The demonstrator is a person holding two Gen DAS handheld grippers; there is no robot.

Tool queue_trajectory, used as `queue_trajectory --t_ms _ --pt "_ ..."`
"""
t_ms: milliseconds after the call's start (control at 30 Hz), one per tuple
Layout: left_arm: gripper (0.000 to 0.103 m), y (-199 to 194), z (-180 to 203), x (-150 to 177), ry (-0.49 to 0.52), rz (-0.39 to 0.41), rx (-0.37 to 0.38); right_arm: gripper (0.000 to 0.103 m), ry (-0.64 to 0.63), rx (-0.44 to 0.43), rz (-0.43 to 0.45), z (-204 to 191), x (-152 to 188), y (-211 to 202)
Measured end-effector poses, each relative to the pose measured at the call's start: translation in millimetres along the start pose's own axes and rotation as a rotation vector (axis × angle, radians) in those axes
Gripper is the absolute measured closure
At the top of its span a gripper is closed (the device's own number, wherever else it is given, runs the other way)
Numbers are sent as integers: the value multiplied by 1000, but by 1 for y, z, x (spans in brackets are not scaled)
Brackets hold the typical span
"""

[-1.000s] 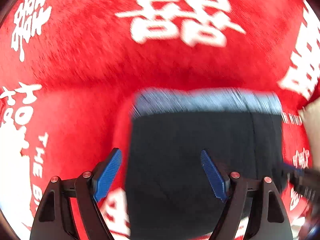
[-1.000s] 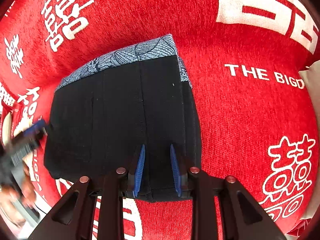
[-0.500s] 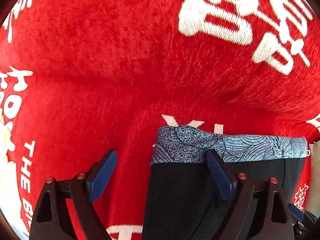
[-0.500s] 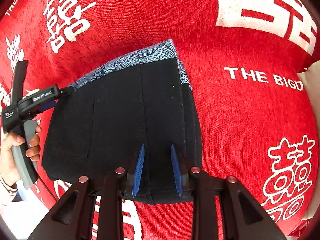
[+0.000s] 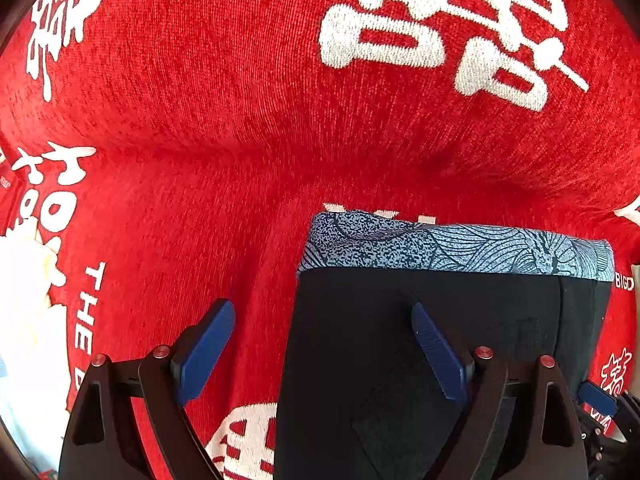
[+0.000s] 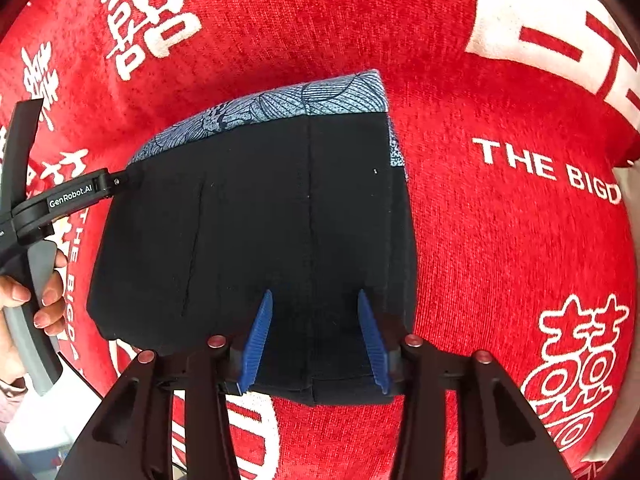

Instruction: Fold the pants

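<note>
The black pants lie folded into a compact rectangle on the red cloth, with a blue-grey patterned waistband along the far edge. They also show in the left wrist view, waistband at the far side. My left gripper is open over the pants' left edge, one finger over the red cloth, one over the black fabric. My right gripper is open over the pants' near edge, holding nothing. The left gripper's body shows at the pants' left side in the right wrist view.
A red cloth with white characters and lettering covers the surface all around the pants. A pale object lies at the far left edge of the left wrist view. The person's hand holds the left gripper handle.
The right gripper has opened, its fingers now wider apart over the pants' near edge. The left gripper swung toward the pants' left edge and stayed open.
</note>
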State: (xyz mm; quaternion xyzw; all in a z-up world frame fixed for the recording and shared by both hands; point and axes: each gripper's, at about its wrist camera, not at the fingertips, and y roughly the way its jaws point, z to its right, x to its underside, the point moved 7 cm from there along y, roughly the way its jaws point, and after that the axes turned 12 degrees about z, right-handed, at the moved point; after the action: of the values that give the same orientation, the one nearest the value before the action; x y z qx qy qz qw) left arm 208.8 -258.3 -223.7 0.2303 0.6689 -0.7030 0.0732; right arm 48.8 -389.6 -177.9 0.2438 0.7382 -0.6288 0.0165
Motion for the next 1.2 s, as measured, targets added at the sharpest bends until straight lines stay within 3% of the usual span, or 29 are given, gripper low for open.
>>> queue_trajectory --t_ms 533,667,933,1200 --pt "12 -18 2 4 29 -15 -16 48 -18 -45 -18 5 0 -7" --pt "12 -34 0 12 31 -14 27 37 -10 -73 -26 0 -2 -6" --pt "12 -52 -22 32 33 -56 102 34 50 -130 -3 3 -11 -20" --pt "12 -47 -35 43 0 -115 197 32 207 -116 3 58 -14 -28"
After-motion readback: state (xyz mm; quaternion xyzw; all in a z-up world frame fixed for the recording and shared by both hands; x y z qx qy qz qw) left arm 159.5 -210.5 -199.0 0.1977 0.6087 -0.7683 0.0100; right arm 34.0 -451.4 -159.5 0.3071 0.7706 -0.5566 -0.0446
